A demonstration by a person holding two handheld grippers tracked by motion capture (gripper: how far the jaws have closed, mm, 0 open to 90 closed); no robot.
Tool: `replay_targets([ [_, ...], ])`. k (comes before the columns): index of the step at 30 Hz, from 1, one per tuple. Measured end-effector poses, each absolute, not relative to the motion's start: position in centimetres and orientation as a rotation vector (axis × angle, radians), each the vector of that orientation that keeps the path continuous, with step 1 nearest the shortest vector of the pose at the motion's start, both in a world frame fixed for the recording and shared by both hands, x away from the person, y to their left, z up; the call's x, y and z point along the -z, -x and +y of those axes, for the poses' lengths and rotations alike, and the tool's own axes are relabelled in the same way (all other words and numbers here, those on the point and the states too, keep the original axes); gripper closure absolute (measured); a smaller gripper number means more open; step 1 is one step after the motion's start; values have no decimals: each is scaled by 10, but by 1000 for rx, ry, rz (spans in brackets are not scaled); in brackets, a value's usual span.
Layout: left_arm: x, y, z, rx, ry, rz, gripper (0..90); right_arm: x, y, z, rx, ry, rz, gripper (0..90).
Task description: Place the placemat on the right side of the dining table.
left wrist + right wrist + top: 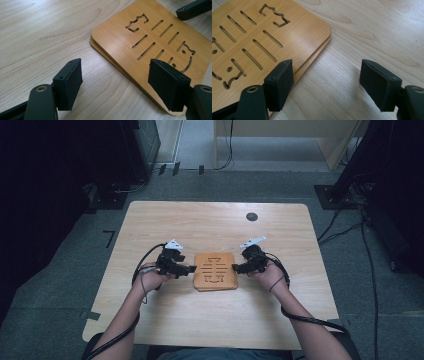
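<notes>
A square bamboo board with a fish-bone cut-out lies flat in the middle of the table. It looks like two thin boards stacked. My left gripper is at the board's left edge, open, one jaw over the board and one over bare table. My right gripper is at the board's right edge, open, straddling that edge. Nothing is held. The right gripper's jaw tip peeks into the left gripper view.
The light wooden table has a round cable hole at its far right. Black stands and cables sit on the grey carpet around it. A person's forearms come in from the near edge.
</notes>
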State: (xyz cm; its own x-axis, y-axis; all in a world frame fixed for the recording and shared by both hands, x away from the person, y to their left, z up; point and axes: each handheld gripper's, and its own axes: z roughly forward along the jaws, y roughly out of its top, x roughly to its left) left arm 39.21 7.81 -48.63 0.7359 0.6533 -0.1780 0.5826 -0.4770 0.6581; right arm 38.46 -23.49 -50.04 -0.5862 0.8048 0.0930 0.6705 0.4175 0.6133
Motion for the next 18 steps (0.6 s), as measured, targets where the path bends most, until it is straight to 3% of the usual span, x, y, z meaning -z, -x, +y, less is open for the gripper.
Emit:
replay_targets([
  [18, 486, -388, 78, -126, -2223, 915, 304, 502, -389, -230, -915, -1279, 2454, 224],
])
